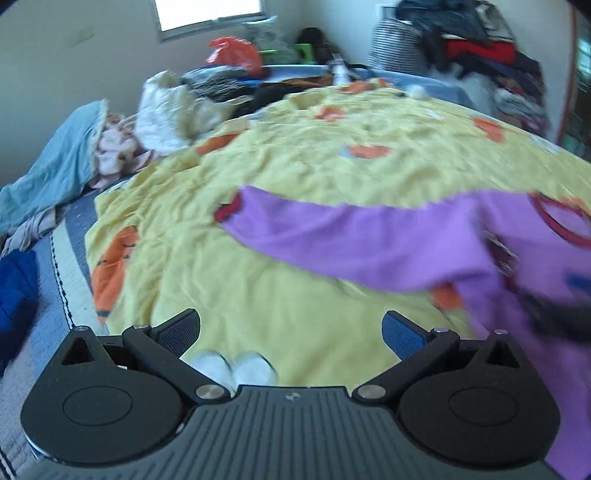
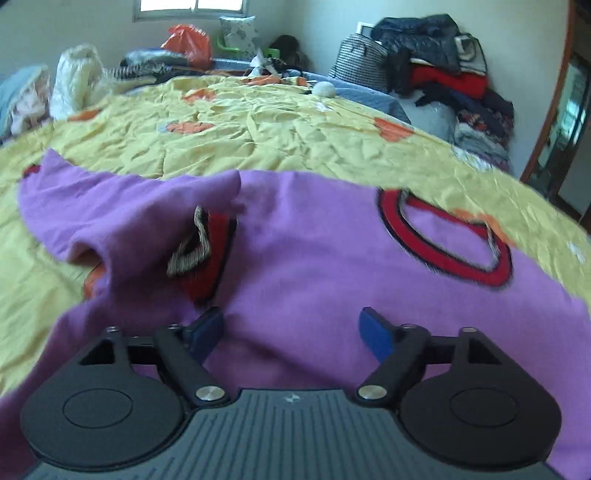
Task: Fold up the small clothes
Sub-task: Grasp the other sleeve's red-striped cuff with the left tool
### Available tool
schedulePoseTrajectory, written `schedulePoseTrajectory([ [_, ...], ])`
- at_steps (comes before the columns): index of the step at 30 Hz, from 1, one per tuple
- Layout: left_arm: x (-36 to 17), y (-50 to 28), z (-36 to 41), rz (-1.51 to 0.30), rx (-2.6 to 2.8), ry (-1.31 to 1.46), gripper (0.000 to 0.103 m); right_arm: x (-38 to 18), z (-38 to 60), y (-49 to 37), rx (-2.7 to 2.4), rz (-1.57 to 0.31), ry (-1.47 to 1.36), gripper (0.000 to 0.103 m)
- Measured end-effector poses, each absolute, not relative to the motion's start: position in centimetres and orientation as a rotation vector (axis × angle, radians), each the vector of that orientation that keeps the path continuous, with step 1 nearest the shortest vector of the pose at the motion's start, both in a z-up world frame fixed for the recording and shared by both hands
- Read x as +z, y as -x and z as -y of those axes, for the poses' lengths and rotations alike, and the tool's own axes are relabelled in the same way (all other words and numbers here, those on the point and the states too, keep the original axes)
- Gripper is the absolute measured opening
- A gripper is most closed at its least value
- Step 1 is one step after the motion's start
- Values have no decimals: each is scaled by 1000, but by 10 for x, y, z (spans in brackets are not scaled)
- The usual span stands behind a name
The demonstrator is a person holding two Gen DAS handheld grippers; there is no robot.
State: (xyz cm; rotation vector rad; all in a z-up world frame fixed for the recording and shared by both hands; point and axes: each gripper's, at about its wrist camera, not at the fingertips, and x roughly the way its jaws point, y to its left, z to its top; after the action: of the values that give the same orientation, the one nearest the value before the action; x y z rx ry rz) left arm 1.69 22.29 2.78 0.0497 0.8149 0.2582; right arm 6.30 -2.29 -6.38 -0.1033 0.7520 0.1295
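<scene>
Both our grippers, left (image 1: pixel 291 332) and right (image 2: pixel 291 330), have jaws spread; purple sweater (image 2: pixel 314 258) lies under right jaws, right of left.

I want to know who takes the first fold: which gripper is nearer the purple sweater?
Right. The right gripper is open directly over the purple sweater, fabric between its fingers. The left gripper is open over the yellow bedspread, with the sweater's sleeve ahead and to its right.

I am in a lived-in home bedroom. A bed under a rumpled yellow sheet (image 2: pixel 258 125) fills the space ahead of my tool. Beyond it a window (image 2: pixel 188 4) sits in the far wall, and heaped clothes (image 2: pixel 443 74) fill the corner ahead-right.
</scene>
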Motion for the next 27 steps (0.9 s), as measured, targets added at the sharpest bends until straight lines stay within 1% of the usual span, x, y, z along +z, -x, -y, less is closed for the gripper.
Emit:
schedulePoseTrajectory([
  [4,12,-67,-277,-761,280,51,103,-66,38,-27,114,-791,46,93],
  [5,6,-80,-292,-741,294,74,103,-67,39,-19,123,-796,42,100],
  [6,1,-93,-306,-724,286,97,103,-67,39,-11,128,-793,24,102],
  [8,-9,-117,-333,-716,276,171,102,-66,42,6,90,-749,7,103],
  [11,-20,-152,-361,-772,188,272,102,-63,39,27,23,-668,52,103],
  [13,-28,-171,-372,-818,201,287,103,-62,41,35,18,-650,57,103],
  [15,-36,-190,-379,-885,220,263,103,-62,46,36,28,-666,30,103],
  [21,-42,-206,-389,-910,179,266,103,-75,53,28,-11,-753,53,103],
  [25,-47,-218,-391,-949,135,281,103,-77,67,25,12,-778,-50,103],
  [27,-46,-219,-393,-956,111,289,101,-77,70,27,8,-763,-67,103],
])
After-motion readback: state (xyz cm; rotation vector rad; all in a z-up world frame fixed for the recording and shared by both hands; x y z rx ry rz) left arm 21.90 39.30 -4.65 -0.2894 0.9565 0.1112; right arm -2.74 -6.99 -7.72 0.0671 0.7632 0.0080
